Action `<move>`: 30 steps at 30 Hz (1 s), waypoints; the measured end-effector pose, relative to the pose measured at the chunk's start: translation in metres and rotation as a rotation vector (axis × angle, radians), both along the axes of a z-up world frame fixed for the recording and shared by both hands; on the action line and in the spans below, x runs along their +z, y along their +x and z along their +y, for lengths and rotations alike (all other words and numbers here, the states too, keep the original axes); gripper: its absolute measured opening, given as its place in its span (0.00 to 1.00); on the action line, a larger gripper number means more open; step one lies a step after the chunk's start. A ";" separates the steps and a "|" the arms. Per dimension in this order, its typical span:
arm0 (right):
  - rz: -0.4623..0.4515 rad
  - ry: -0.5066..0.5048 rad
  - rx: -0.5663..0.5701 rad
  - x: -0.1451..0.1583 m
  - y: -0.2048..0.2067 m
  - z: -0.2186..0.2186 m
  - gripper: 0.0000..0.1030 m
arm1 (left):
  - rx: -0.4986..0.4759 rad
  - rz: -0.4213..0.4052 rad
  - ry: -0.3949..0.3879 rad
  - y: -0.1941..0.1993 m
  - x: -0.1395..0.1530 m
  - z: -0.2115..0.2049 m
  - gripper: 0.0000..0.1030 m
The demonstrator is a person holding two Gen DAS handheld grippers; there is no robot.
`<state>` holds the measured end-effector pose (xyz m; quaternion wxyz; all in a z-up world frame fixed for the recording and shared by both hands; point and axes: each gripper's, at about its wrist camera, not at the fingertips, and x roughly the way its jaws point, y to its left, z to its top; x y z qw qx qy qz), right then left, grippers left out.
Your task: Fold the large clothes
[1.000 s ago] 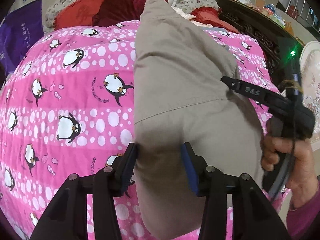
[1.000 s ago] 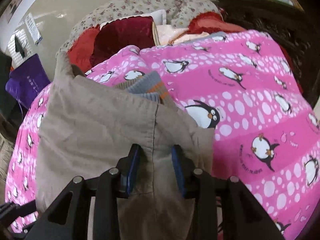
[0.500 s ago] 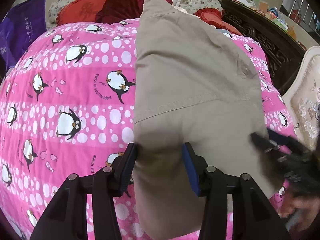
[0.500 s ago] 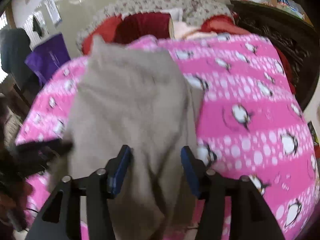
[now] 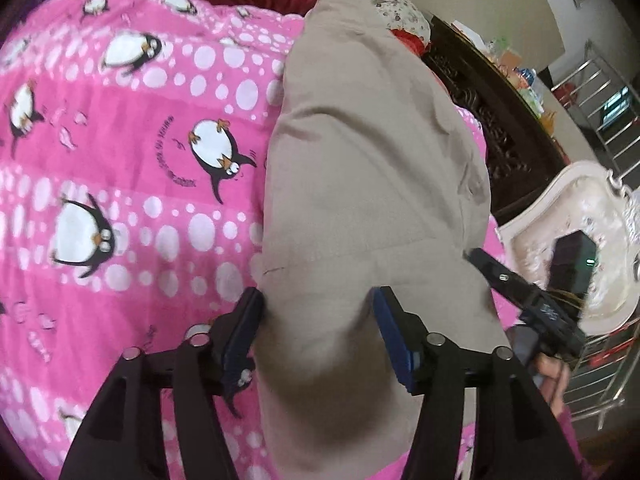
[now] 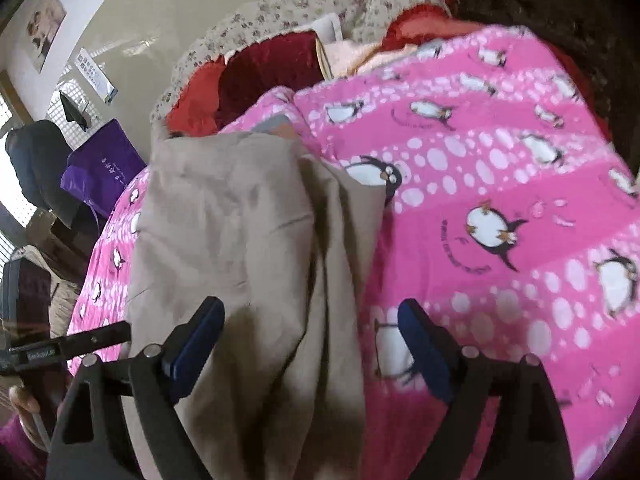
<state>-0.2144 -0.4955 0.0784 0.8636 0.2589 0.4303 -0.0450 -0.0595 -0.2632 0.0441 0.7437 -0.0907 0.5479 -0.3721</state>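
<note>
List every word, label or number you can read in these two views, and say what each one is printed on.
None can be read with confidence.
Dark curved lettering beside the penguins on the pink blanket: too blurred.
White marking on the other gripper's black body: too small and smeared.
White label strip on the black gripper at the left edge: blurred.
Pale characters on the purple bag: too small.
Blue-and-white notice on the wall: too small.
</note>
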 end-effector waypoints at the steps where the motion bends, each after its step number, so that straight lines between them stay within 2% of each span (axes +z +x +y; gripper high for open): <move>1: 0.000 0.016 0.010 -0.005 0.005 -0.002 0.89 | -0.006 0.007 -0.012 0.002 -0.002 -0.003 0.48; 3: 0.002 0.060 0.040 -0.017 0.016 -0.004 0.89 | -0.013 0.010 -0.016 0.005 -0.004 -0.007 0.51; 8: 0.019 0.122 0.072 -0.037 0.032 0.001 0.89 | -0.002 0.057 -0.043 0.014 -0.013 -0.015 0.52; 11: 0.019 0.116 0.070 -0.038 0.036 0.003 0.88 | -0.008 0.048 -0.040 0.015 -0.014 -0.020 0.53; 13: 0.014 0.111 0.072 -0.037 0.035 0.005 0.79 | -0.015 0.031 -0.028 0.013 -0.013 -0.024 0.52; 14: 0.011 0.109 0.075 -0.034 0.035 0.007 0.69 | -0.021 0.017 -0.020 0.012 -0.012 -0.026 0.51; 15: 0.001 0.105 0.088 -0.030 0.035 0.012 0.56 | -0.028 0.003 -0.012 0.010 -0.010 -0.028 0.45; 16: -0.002 0.092 0.094 -0.027 0.033 0.014 0.52 | -0.029 -0.005 -0.009 0.009 -0.008 -0.029 0.36; 17: -0.005 0.061 0.095 -0.021 0.032 0.019 0.46 | -0.028 -0.010 -0.012 0.007 -0.005 -0.029 0.31; 18: -0.011 0.042 0.100 -0.016 0.032 0.023 0.38 | -0.023 -0.016 -0.020 0.005 0.000 -0.027 0.21; 19: -0.024 0.039 0.104 -0.008 0.030 0.026 0.33 | -0.022 -0.020 -0.027 0.005 0.004 -0.026 0.14; 20: -0.035 0.050 0.107 -0.002 0.028 0.028 0.25 | -0.023 -0.026 -0.040 0.004 0.010 -0.023 0.12; 24: -0.078 0.070 0.132 0.029 0.015 0.043 0.20 | -0.044 -0.074 -0.065 -0.011 0.046 -0.003 0.08; 27: -0.084 0.081 0.173 0.048 0.005 0.066 0.20 | -0.053 -0.128 -0.044 -0.030 0.073 0.028 0.08; 30: -0.088 0.131 0.225 0.057 -0.007 0.095 0.20 | -0.044 -0.123 0.014 -0.046 0.086 0.064 0.08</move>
